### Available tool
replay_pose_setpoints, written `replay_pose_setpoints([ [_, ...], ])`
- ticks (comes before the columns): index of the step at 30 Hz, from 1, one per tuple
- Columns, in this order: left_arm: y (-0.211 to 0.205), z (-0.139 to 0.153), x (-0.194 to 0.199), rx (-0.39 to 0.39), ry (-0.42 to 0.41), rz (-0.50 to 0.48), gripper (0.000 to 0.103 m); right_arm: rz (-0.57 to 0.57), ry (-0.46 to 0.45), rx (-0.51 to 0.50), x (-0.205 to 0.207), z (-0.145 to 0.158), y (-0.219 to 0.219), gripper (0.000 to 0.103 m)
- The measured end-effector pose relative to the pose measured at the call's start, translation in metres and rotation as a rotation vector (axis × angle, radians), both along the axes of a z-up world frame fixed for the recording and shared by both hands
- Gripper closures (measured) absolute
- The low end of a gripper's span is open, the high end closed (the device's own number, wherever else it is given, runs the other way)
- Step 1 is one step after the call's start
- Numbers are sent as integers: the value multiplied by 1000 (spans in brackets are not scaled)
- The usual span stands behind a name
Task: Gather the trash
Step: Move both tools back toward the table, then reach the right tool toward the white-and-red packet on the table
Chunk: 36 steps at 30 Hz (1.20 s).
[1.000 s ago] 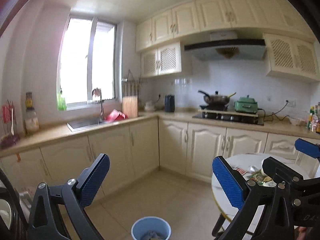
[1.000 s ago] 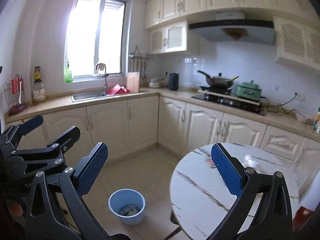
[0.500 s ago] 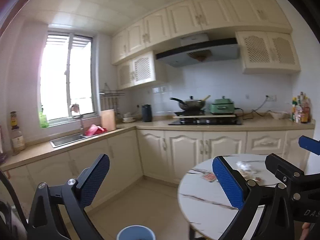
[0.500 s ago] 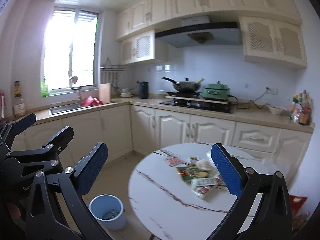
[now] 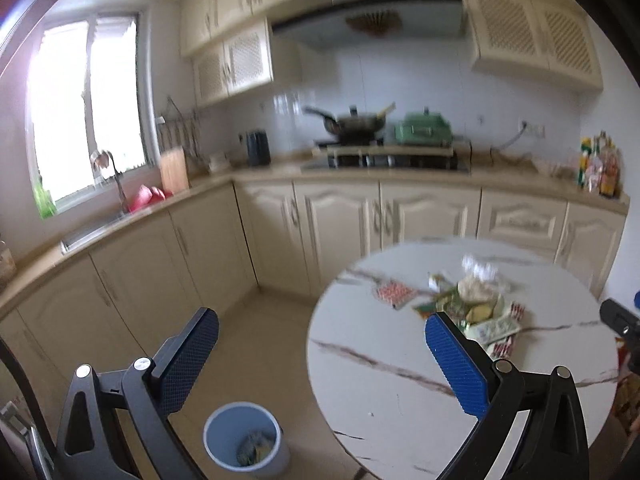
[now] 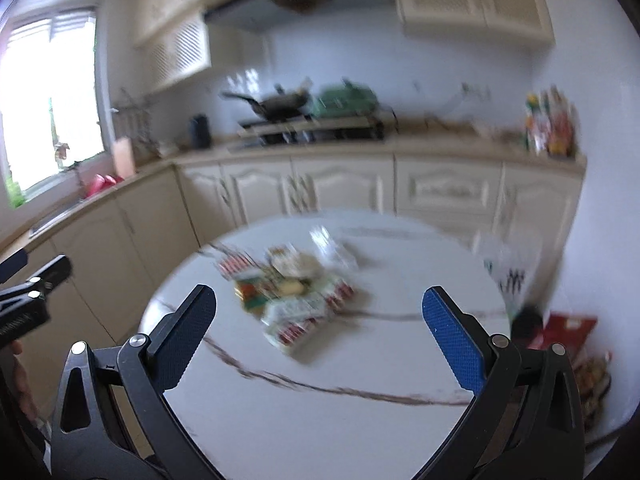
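A pile of trash wrappers (image 5: pixel 468 308) lies on the round white marble table (image 5: pixel 400 392); in the right wrist view the pile (image 6: pixel 292 300) sits mid-table (image 6: pixel 320 420), blurred. A blue bin (image 5: pixel 244 440) with some trash in it stands on the floor left of the table. My left gripper (image 5: pixel 320 352) is open and empty, held above the floor and the table's left edge. My right gripper (image 6: pixel 320 320) is open and empty, above the table, short of the pile. The left gripper also shows at the left edge of the right wrist view (image 6: pixel 24 292).
Cream cabinets and a counter (image 5: pixel 360 176) run along the walls, with a stove, a wok (image 5: pixel 352 124) and a green pot. A sink (image 5: pixel 92 228) lies under the window. Bottles (image 5: pixel 600 168) stand at the counter's right end. A red bag (image 6: pixel 568 332) lies right of the table.
Both views have swung right and down toward the table. The trash pile now lies closer and more central in both. Both grippers stay open.
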<state>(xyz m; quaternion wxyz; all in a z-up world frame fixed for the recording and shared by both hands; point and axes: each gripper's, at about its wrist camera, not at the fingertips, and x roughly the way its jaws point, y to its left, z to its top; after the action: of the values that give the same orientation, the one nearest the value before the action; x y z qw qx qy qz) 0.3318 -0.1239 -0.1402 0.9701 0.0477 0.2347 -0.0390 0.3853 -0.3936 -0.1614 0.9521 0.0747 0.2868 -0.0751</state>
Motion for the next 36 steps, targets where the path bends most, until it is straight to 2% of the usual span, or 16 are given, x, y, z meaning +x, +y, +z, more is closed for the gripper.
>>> replay_pose_setpoints([
  [5, -14, -13, 51, 13, 99, -43, 1, -20, 161, 68, 37, -55, -20, 0],
  [9, -22, -10, 97, 44, 153, -55, 1, 6, 259, 102, 66, -88, -16, 0],
  [14, -20, -20, 121, 55, 195, -68, 1, 42, 358, 106, 105, -112, 2, 0],
  [17, -18, -24, 135, 65, 210, -76, 1, 44, 384, 94, 120, -121, 7, 0],
  [20, -18, -26, 145, 73, 219, -91, 1, 37, 409, 115, 127, -129, 0, 0],
  [24, -19, -29, 151, 74, 231, -106, 1, 76, 423, 47, 126, -132, 4, 7],
  [26, -19, -29, 148, 70, 241, -113, 1, 107, 414, 38, 124, -129, 6, 21],
  [27, -21, -29, 148, 70, 244, -118, 1, 127, 401, 20, 120, -128, 6, 41],
  [28, -22, -29, 148, 69, 244, -122, 1, 149, 391, 33, 120, -125, 5, 48],
  [33, -29, -30, 140, 77, 250, -139, 1, 187, 386, 121, 111, -121, -14, 67],
  [34, -31, -30, 138, 78, 250, -148, 1, 191, 375, 143, 107, -119, -18, 78],
  [35, -35, -30, 137, 80, 248, -163, 1, 198, 363, 146, 102, -116, -20, 83],
  [36, -38, -31, 136, 87, 254, -174, 1, 201, 362, 143, 101, -114, -21, 94],
])
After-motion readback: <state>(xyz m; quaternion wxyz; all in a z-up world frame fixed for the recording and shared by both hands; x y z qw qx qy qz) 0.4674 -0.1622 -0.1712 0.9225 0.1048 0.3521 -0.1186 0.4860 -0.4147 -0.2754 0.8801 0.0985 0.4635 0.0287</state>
